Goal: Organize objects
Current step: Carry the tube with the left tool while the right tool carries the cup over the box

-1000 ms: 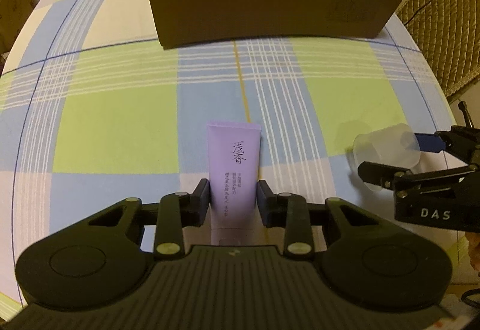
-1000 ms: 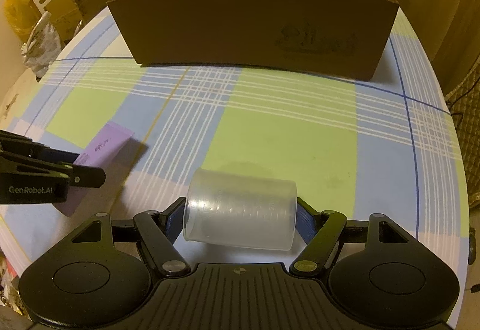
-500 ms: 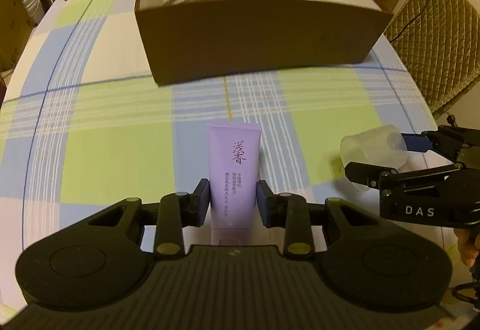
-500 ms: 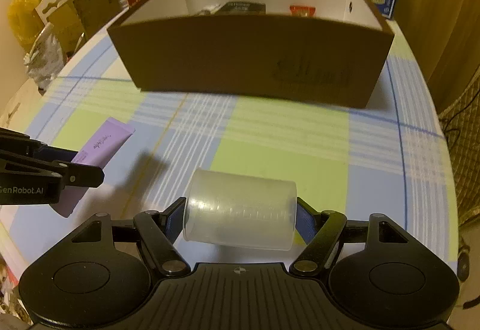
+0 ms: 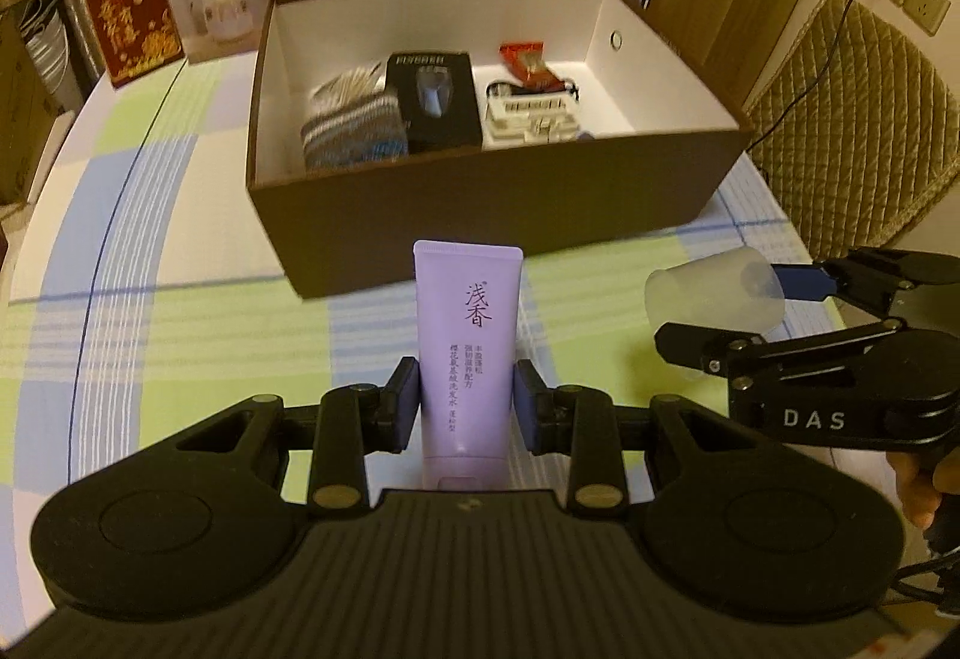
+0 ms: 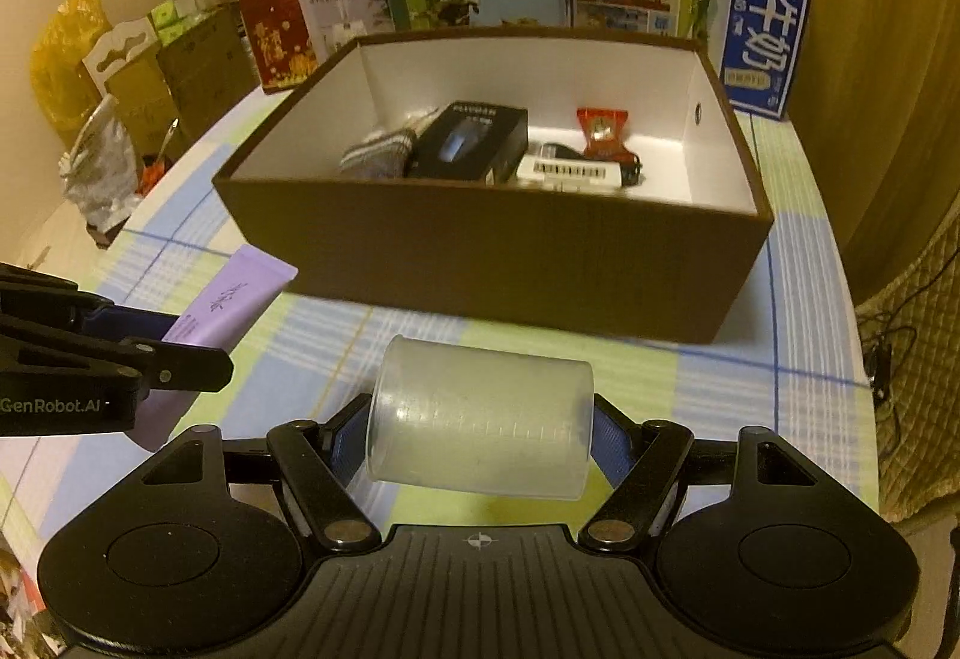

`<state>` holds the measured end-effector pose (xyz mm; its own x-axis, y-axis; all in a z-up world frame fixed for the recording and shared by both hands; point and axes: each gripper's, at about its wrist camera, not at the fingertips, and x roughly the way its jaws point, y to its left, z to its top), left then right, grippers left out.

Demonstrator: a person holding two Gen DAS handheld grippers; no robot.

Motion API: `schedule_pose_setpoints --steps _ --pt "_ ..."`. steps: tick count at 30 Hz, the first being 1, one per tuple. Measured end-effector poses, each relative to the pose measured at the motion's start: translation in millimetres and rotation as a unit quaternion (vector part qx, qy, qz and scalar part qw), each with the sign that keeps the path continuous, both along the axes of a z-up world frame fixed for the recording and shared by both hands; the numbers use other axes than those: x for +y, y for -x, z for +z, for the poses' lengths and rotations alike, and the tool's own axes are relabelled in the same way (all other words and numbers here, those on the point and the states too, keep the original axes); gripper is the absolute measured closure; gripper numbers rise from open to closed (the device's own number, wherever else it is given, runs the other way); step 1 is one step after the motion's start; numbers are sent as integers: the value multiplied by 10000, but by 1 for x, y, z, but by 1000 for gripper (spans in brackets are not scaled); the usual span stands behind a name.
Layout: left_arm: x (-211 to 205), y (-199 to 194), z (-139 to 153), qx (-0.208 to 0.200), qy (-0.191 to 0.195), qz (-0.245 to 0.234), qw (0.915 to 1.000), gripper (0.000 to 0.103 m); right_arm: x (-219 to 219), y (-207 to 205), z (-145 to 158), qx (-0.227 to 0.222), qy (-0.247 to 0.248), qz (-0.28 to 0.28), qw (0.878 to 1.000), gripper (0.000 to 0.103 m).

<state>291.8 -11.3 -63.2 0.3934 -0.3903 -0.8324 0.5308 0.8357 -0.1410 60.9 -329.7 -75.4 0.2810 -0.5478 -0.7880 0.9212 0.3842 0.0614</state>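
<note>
Basically, the left gripper (image 5: 467,399) was clamped on a flat lilac plastic tube (image 5: 467,341) with a crimped end, held above the checked tablecloth (image 5: 180,335) just short of the box. Right gripper (image 6: 480,434) squeezed a translucent ribbed measuring cup (image 6: 480,416), lying sideways between its blue pads, also lifted. Ahead stood the brown cardboard box (image 6: 498,263) with a white interior, holding a striped knitted sock (image 5: 354,128), a glossy black carton (image 5: 435,98), a white ridged item (image 5: 531,116) and a red wrapper (image 5: 528,59).
</note>
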Motion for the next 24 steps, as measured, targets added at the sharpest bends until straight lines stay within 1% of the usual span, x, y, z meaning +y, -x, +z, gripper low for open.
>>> schedule_pose_setpoints --steps 11,17,24 --pt "-21 -35 27 -318 203 -48 9993 75 -41 -2 27 -172 241 67 9995 32" --pt "-31 -61 38 -455 294 49 9985 75 -72 -9 40 -243 413 125 9988 32" --pt "-38 -94 46 -560 357 211 9976 75 -107 -14 47 -277 522 164 9981 32"
